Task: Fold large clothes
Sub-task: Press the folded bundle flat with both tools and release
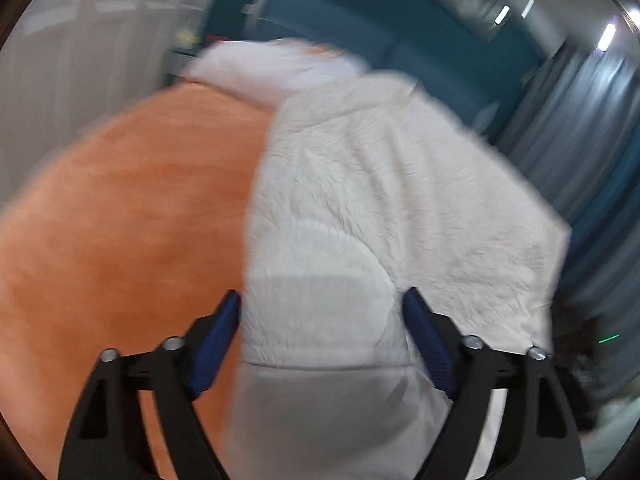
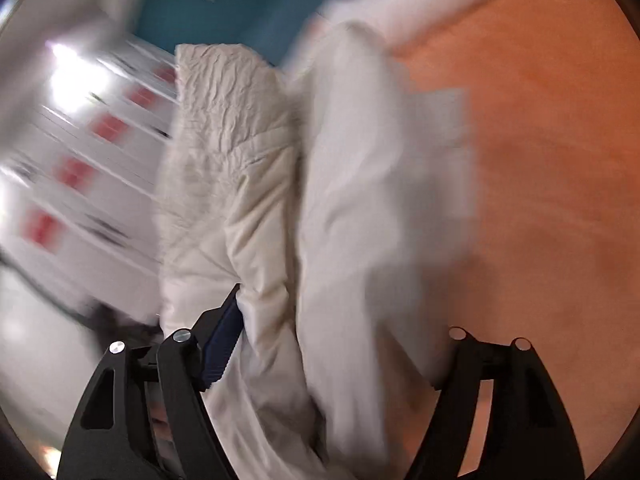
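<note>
Now both claws are standing wide, the left claw (image 1: 322,308) and right claw (image 2: 340,320) straddling the white fleece jacket (image 1: 384,184) unpinched, letting its fold settle on the orange bed cover (image 1: 120,208).

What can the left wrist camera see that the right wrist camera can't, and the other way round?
Only the left wrist view shows grey curtains and both blue pads of the left tongs, standing wide apart with the garment between them.

Only the right wrist view shows a white surface with blurred red patches and the right tongs, of which just one blue pad shows.

Both show the white fluffy garment lying on the orange cover, with a teal wall behind. Both pictures are blurred.
</note>
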Available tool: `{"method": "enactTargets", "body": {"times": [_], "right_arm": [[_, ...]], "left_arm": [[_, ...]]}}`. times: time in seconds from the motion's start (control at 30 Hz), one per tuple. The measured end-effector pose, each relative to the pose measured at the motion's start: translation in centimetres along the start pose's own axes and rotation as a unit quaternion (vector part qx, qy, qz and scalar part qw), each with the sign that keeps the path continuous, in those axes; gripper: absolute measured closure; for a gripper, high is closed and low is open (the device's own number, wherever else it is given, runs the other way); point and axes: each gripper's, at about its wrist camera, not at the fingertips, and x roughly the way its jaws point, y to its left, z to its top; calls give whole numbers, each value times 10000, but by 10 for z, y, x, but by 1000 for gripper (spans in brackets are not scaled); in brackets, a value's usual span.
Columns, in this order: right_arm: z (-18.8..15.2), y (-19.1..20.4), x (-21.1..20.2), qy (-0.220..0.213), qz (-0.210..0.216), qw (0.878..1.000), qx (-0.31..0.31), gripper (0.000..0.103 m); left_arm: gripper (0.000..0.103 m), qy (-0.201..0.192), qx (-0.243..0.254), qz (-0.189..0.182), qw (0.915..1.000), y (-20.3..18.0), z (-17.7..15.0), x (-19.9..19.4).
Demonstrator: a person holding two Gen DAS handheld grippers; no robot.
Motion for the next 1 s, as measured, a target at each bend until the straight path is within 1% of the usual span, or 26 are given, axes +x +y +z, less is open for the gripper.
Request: {"method": "enactTargets", "body": {"times": [0.03,0.07,0.1,0.13,0.2,0.23,0.3,0.33,0.4,0.43,0.5,0.53,0.6,0.67,0.7,0.73,0.77,0.8,0.87,0.97,1.0], "right_arm": [[-3,-9,7,148,-416,9990,55,53],[-10,-23,9,282,-730,9967,232,58],[-17,-28,-2,132,-763,9966,297,61],[-20,-25,-16,-104,-811,9965,188,69],[-20,-6,-30,-240,-1071,9936,-265,76],[-14,16,-36,-337,-1173,9903,-657,77],[-4,46,-39,-464,-1202,9849,-1159,77],[2,64,-36,-500,-1212,9813,-1408,77],[12,95,-22,-564,-1311,9716,-1890,77],[14,107,-13,-557,-1408,9659,-2099,77],[26,125,16,-589,-1794,9500,-2489,77],[32,127,22,-562,-1872,9476,-2526,77],[39,122,45,-380,-2094,9465,-2425,77],[39,105,65,-154,-2342,9459,-2240,77],[38,96,76,-61,-2446,9452,-2159,77],[34,84,84,35,-2550,9440,-2092,76],[30,73,93,129,-2601,9445,-2004,75],[24,62,96,145,-2564,9469,-1935,75],[17,48,103,53,-2493,9498,-1891,74],[8,42,104,-51,-2421,9506,-1942,74],[6,44,105,-48,-2413,9503,-1966,74]], "left_arm": [[27,233,133,343,9991,3,-5,10],[31,499,233,650,9964,9,-15,20],[31,541,243,634,9962,15,-24,18],[30,362,180,548,9977,20,-34,7],[30,158,105,633,9978,18,-36,-2],[30,113,83,711,9974,12,-33,-6],[29,-22,26,744,9972,15,-26,-8],[29,-55,16,758,9971,8,-23,-10],[28,-5,7,722,9974,3,-9,-6],[28,24,-9,746,9972,7,-7,-2],[27,76,-30,798,9968,8,2,9],[27,134,-31,829,9965,8,6,17],[26,300,-35,883,9956,8,12,36],[26,405,-56,977,9944,10,11,50],[24,503,-74,1043,9932,12,10,60],[22,542,-107,1021,9932,13,7,67],[15,490,-165,979,9939,16,4,72],[9,443,-194,959,9942,18,2,74],[5,447,-208,875,9949,20,-3,81],[5,515,-448,673,9954,27,-10,89],[5,506,-466,658,9955,28,-12,90]]}}
